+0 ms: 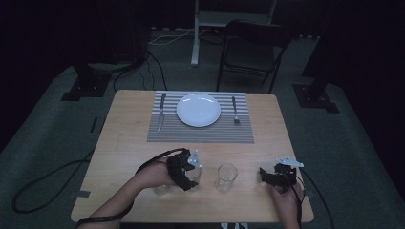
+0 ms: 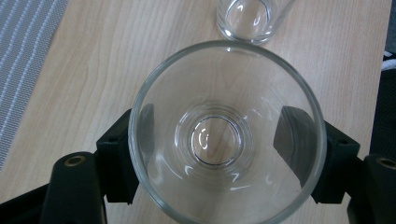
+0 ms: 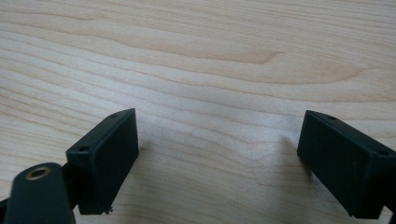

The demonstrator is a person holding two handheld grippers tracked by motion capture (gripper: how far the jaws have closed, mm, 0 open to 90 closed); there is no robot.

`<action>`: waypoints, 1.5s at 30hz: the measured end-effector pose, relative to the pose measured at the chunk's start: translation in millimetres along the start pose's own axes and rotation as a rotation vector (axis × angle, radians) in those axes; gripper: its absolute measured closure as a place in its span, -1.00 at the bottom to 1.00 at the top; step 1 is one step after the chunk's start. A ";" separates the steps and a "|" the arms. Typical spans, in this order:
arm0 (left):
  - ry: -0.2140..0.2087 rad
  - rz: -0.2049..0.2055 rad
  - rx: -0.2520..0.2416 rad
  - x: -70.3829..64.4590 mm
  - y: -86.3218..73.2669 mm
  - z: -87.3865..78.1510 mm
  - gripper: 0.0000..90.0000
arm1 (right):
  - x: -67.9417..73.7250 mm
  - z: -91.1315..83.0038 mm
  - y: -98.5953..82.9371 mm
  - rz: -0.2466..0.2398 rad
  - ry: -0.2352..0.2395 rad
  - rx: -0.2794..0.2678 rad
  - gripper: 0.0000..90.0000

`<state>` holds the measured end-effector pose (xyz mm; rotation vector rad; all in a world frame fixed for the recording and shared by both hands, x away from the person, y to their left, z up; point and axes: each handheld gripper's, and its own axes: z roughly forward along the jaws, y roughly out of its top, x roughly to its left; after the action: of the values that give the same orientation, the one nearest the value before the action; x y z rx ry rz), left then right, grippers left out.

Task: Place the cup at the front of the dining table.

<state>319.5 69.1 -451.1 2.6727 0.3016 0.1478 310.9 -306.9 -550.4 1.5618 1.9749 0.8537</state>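
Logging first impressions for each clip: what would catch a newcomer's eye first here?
Most striking is the clear glass seen from above between the left claw's jaws, one jaw on each side of it, near the table's front edge. A second glass stands free beside it, and the right claw hovers open over bare wood. Farther back, a white plate sits on a striped placemat between knife and fork.

Left gripper (image 2: 219, 154) black, blocky jaws, brass screw heads, black cable; right gripper (image 1: 278, 177) black, grey three-cornered plate.
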 end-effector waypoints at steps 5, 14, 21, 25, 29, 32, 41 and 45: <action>-0.017 -0.016 0.009 1.8 0.7 -0.6 -0.36 | 0.0 0.0 0.0 0.000 0.000 -0.001 -0.72; -0.001 -0.046 0.020 1.8 3.8 -0.1 -0.36 | 0.0 0.0 0.0 0.000 0.000 -0.001 -0.72; 0.018 -0.074 0.011 4.3 3.1 -0.4 -0.35 | -0.1 0.0 0.0 0.000 0.000 -0.001 -0.72; 0.039 -0.096 -0.012 6.9 2.6 -3.1 -0.35 | -0.1 0.0 0.0 0.000 0.000 0.000 -0.72; 0.038 -0.099 -0.014 10.9 3.5 -7.4 -0.35 | -0.1 0.0 0.0 0.000 0.000 -0.001 -0.72; 0.055 -0.115 -0.016 16.2 3.4 -9.4 -0.35 | 0.0 0.0 0.0 0.000 0.000 0.000 -0.72; 0.096 -0.202 -0.035 42.4 -2.6 -19.8 -0.35 | 0.0 0.0 0.0 0.002 -0.001 -0.001 -0.72; 0.125 -0.254 -0.042 55.1 -5.4 -22.5 -0.35 | 0.0 0.0 0.0 0.002 -0.001 -0.001 -0.72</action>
<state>368.6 96.2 -430.3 2.5606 0.6655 0.2391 310.9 -306.9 -550.4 1.5633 1.9731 0.8544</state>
